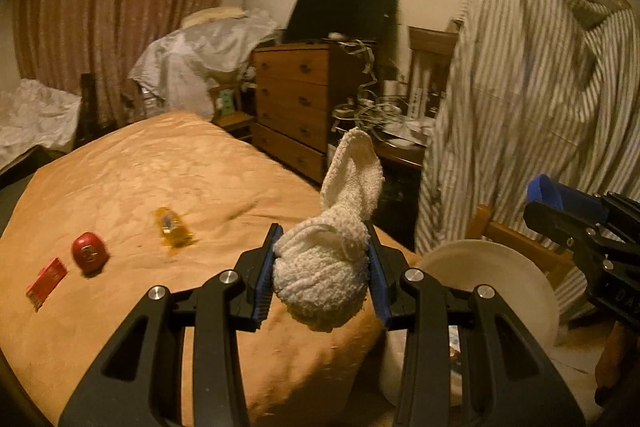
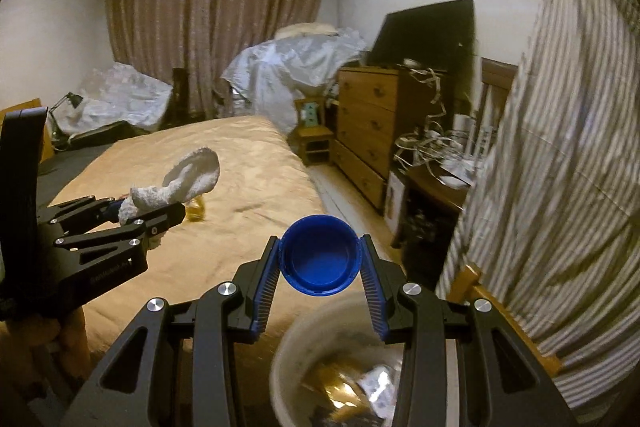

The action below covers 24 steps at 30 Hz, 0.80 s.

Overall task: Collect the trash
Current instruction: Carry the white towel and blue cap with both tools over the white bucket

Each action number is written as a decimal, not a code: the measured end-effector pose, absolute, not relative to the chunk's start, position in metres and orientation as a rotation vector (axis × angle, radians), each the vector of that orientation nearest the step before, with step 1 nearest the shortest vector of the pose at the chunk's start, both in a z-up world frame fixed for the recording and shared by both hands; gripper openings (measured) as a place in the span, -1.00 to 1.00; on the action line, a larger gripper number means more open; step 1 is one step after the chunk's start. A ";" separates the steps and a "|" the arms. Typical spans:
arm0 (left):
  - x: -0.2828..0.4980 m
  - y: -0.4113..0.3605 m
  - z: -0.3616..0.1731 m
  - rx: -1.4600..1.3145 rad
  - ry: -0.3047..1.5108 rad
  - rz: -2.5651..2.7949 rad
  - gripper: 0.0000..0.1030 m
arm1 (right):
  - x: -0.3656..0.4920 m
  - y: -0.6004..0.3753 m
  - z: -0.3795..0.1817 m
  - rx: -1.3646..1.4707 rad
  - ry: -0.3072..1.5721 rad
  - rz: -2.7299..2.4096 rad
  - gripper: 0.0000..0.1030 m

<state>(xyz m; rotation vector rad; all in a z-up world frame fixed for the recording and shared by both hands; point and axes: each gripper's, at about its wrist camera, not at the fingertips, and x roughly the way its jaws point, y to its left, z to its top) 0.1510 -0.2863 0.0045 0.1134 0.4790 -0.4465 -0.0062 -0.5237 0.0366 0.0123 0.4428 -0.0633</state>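
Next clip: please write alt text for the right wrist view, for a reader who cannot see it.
The right gripper holds a blue bottle cap above a white bin with trash inside, at the corner of a tan bed. At left, the left gripper holds a white sock; a wooden dresser stands behind.

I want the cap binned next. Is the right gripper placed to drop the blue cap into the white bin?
Probably yes. The right gripper holds the blue cap just above the white bin, whose open mouth lies directly below with nothing between them.
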 end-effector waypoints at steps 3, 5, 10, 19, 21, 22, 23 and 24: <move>0.149 -0.307 0.001 0.137 0.498 -0.490 -0.26 | -0.011 -0.541 0.034 0.007 0.468 -0.087 -0.21; 0.147 -0.323 -0.001 0.151 0.511 -0.517 -0.26 | -0.014 -0.557 0.032 0.003 0.499 -0.099 -0.21; 0.154 -0.364 -0.011 0.229 0.593 -0.608 -0.26 | -0.001 -0.593 0.022 -0.007 0.645 -0.085 -0.21; 0.178 -0.433 -0.039 0.443 0.829 -0.795 -0.26 | 0.041 -0.656 -0.014 0.031 1.002 0.003 -0.21; 0.178 -0.442 -0.047 0.492 0.851 -0.807 -0.26 | 0.051 -0.662 -0.026 0.047 1.068 0.041 -0.21; 0.179 -0.448 -0.053 0.514 0.878 -0.827 -0.26 | 0.054 -0.662 -0.028 0.048 1.085 0.049 -0.21; 0.179 -0.453 -0.058 0.538 0.891 -0.832 -0.26 | 0.058 -0.665 -0.034 0.044 1.106 0.054 -0.21; 0.180 -0.456 -0.063 0.560 0.897 -0.828 -0.26 | 0.060 -0.666 -0.035 0.045 1.114 0.057 -0.21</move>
